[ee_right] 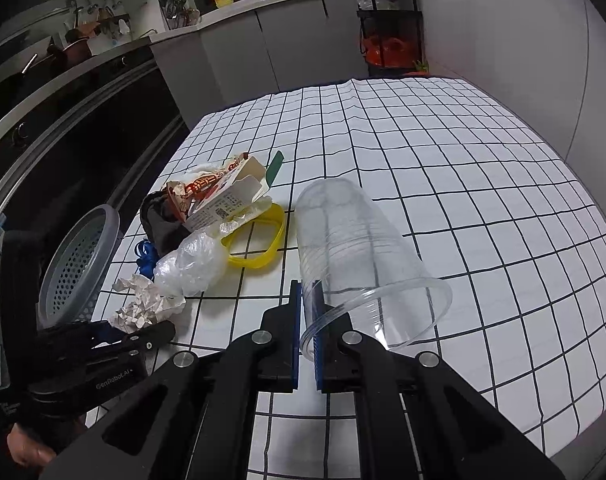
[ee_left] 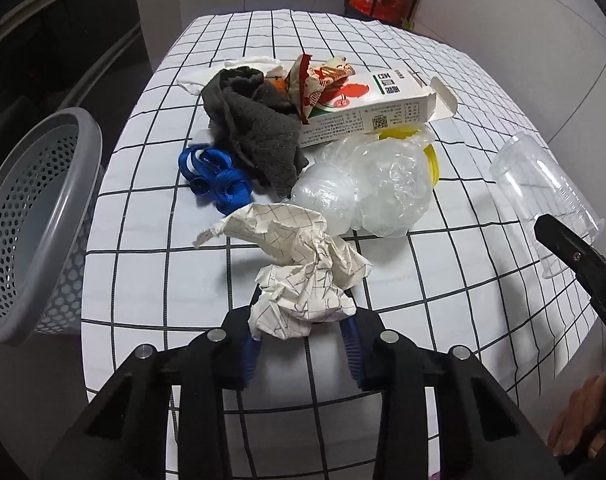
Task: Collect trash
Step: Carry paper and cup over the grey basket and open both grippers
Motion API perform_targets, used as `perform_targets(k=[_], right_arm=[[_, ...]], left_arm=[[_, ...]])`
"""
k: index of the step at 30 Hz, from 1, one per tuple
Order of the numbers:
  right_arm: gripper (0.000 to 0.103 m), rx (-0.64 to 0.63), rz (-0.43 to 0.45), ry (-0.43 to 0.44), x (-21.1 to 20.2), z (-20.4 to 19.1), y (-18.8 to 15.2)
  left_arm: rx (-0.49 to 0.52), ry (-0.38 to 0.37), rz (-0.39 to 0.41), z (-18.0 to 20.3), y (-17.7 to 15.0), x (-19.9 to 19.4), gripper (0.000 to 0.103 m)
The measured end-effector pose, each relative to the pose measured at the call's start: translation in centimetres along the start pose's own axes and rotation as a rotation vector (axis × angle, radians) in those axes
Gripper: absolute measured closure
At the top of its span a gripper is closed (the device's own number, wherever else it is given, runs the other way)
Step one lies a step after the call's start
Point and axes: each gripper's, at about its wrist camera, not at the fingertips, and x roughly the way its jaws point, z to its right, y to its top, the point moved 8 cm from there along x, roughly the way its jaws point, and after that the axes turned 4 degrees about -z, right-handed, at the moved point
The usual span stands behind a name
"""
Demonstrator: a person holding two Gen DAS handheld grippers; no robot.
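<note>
The left tool (ee_left: 301,330) is closed on the crumpled paper (ee_left: 303,272), a ball of white sheet printed with thin dark lines. Its blue pads press the near end of the wad from both sides, and the rest of the wad bulges out ahead of the fingertips over the checked cloth on the counter (ee_left: 151,288).

Straight ahead of that tool, just past the paper, lies a crumpled clear plastic bag (ee_left: 367,188), with a yellow plastic ring (ee_left: 431,156) showing behind it. Ahead and slightly to the left lie a blue ribbon (ee_left: 215,178) and a dark grey cloth (ee_left: 255,128). Farther ahead a white carton (ee_left: 375,108) with an open flap rests on the pile, a red-and-white snack wrapper (ee_left: 315,84) against it. Off the left tool's left side, at the counter's edge, stands a grey perforated basket (ee_left: 35,220), its mouth tipped toward the pile.

The right tool (ee_right: 307,332) is clamped on the rim of a clear plastic cup (ee_right: 355,248). One pad sits inside the mouth and the other outside, pinching the thin wall between them. The cup lies tilted, its mouth toward the tool and its base pointing away across the counter. From this tool the trash pile lies ahead and to the left, and the left tool with its paper sits well to the left, near the basket.
</note>
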Motion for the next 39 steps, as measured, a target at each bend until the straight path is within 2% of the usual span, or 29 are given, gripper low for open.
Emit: perform_targets(k=[8, 17, 22, 27, 32, 39], right_arm=[[0.098, -0.024, 0.024, -0.007, -1.3, -1.2, 0.6], [0.098, -0.079, 0.045, 0.023, -2.4, -4.4, 1.5], [0.098, -0.147, 0.056, 0.088, -2.2, -8.5, 2.7], [0.098, -0.231, 0.051, 0.173, -0.9, -13.6, 3.6], [0.098, -0.321, 0.04, 0.263, 0.2, -19.1, 4.5], [0.098, -0.45, -0.01, 0.351, 2.8, -26.4, 5.1]], left_arm=[[0.004, 0.02, 0.095, -1.5, 0.4, -3.2, 0.071], [-0.041, 0.068, 0.187, -4.8, 1.8, -6.4, 0.072], [-0.097, 0.167, 0.248, -8.9, 3.1, -8.4, 0.072], [-0.169, 0.24, 0.275, -13.6, 3.9, -9.6, 0.072], [-0.237, 0.306, 0.275, -18.7, 3.9, -10.4, 0.072], [-0.356, 0.36, 0.247, -25.2, 2.6, -10.8, 0.072]])
